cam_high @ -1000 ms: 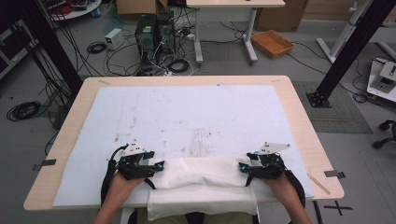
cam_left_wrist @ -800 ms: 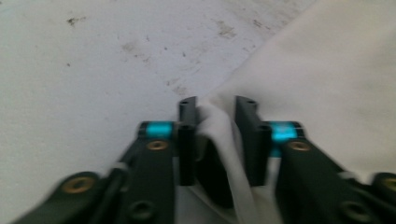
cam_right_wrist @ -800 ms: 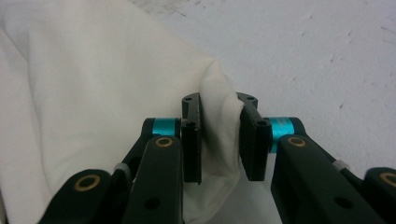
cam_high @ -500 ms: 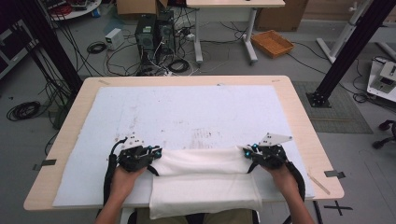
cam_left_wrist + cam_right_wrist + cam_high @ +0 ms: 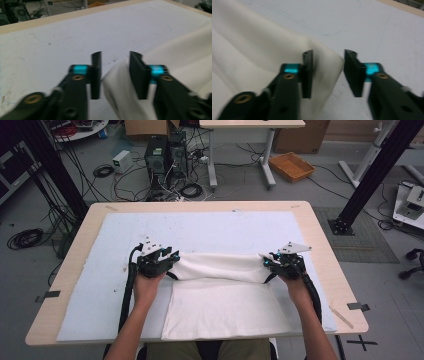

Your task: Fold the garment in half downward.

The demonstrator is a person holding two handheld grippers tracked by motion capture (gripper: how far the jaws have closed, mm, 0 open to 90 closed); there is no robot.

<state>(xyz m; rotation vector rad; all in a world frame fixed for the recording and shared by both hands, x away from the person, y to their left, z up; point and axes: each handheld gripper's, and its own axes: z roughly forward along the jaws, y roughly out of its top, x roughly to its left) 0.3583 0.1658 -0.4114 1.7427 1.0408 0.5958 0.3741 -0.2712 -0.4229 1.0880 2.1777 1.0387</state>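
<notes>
— Both grippers have pushed farther up the pale blue table mat [image 5: 115, 285], dragging the folded edge of the cream-white cloth towel [image 5: 225, 305] along!
— And the jaws?
— Just been opening. Left gripper [image 5: 115, 75]: jaws apart, a towel corner loose between them. Right gripper [image 5: 328, 75]: parted too, cloth against one pad only.
— The towel?
— Low on the mat, centred, its fold stretching between both grippers.
</notes>
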